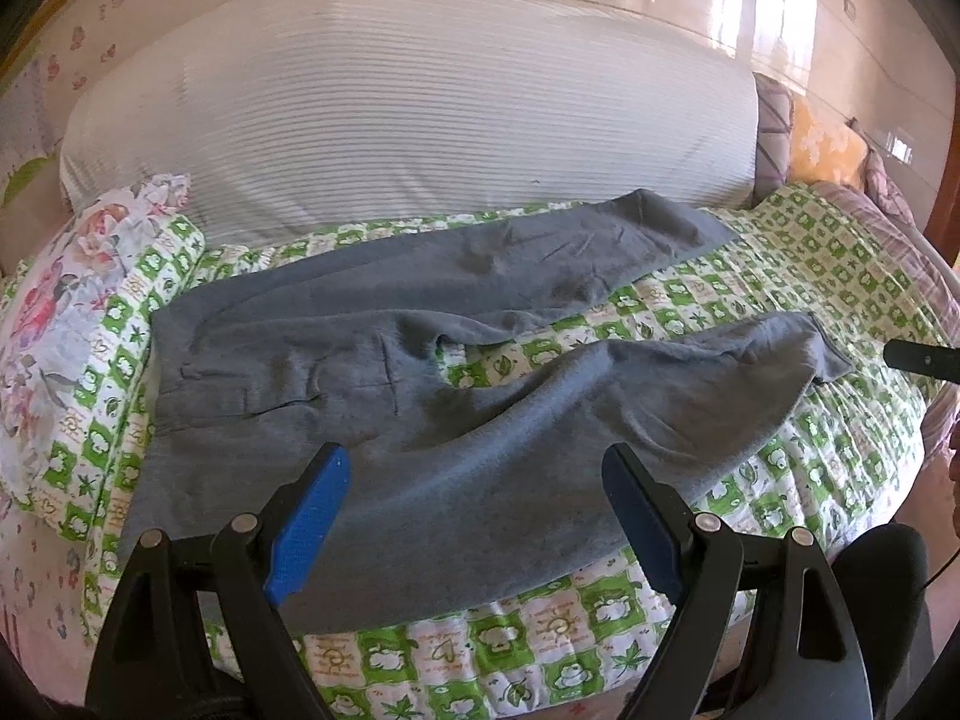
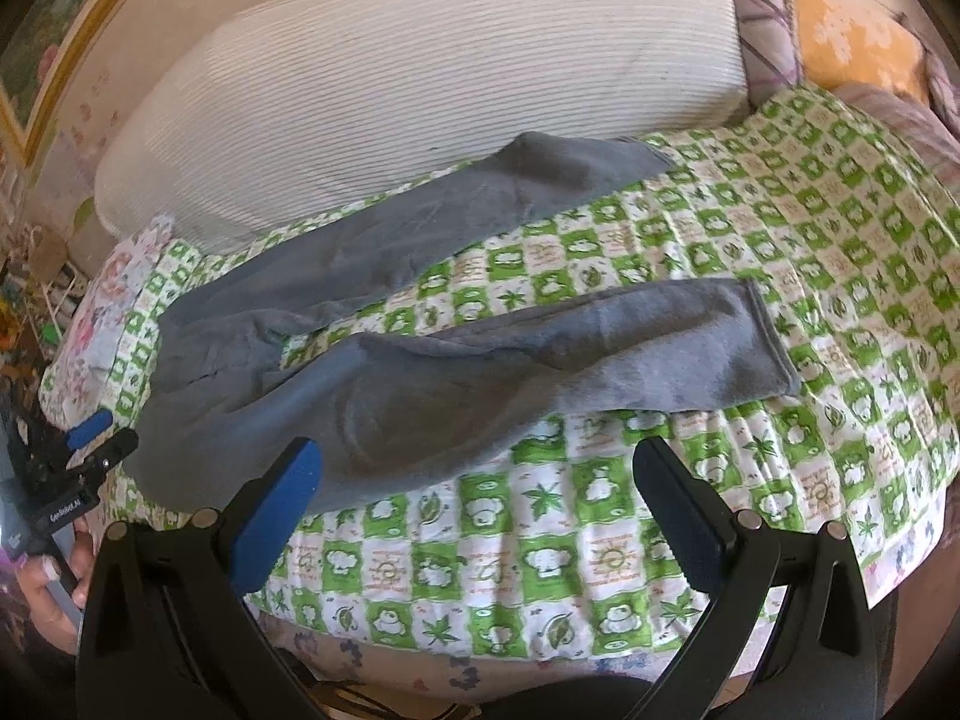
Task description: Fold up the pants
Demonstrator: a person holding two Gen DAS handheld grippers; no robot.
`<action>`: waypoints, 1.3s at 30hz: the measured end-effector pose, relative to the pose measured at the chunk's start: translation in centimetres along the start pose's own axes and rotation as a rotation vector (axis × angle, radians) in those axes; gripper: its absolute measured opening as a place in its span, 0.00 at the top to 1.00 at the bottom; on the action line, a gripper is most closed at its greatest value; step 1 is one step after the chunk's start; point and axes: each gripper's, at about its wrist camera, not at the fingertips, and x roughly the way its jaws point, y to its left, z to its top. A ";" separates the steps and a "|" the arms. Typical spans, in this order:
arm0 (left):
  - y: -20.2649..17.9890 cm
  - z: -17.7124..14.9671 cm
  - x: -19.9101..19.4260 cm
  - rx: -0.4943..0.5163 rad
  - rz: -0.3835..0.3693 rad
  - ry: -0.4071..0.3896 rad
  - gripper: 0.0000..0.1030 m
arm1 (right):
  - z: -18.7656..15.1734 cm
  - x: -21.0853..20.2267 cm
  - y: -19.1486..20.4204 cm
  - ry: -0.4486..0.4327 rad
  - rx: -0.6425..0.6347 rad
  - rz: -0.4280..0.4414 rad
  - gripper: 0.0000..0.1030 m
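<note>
So the grey pants (image 1: 420, 384) are spread flat on the green checked quilt (image 2: 600, 540), waistband toward its left edge, legs splayed apart toward the right (near leg lumpy). My left gripper (image 1: 474, 516) hangs over the hip, fingers wide apart; right gripper (image 2: 480, 498) sits by the quilt's near edge, also spread, holding nothing.

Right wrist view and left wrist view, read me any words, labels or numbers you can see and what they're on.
"GenRobot.AI": white print on the black body of the left gripper, seen at the left edge of the right wrist view.
Tan lettering in the squares of the green and white patterned quilt: too small and blurred to read.
Grey pants: no text visible.
</note>
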 end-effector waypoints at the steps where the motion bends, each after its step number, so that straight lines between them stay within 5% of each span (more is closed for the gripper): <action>1: 0.0 0.1 0.2 0.001 -0.003 0.001 0.16 | 0.2 0.1 -0.4 -0.002 0.012 0.001 0.00; 19: -2.4 3.9 4.9 0.074 -0.143 0.034 0.16 | 4.1 3.9 -3.2 -0.003 0.055 0.054 0.00; 30: -5.2 10.4 10.1 0.140 -0.238 0.051 0.16 | 11.2 7.4 -4.0 0.019 -0.042 0.048 0.00; 39: -7.3 14.5 14.1 0.187 -0.212 0.052 0.16 | 16.0 10.4 -5.0 0.042 -0.092 0.039 0.00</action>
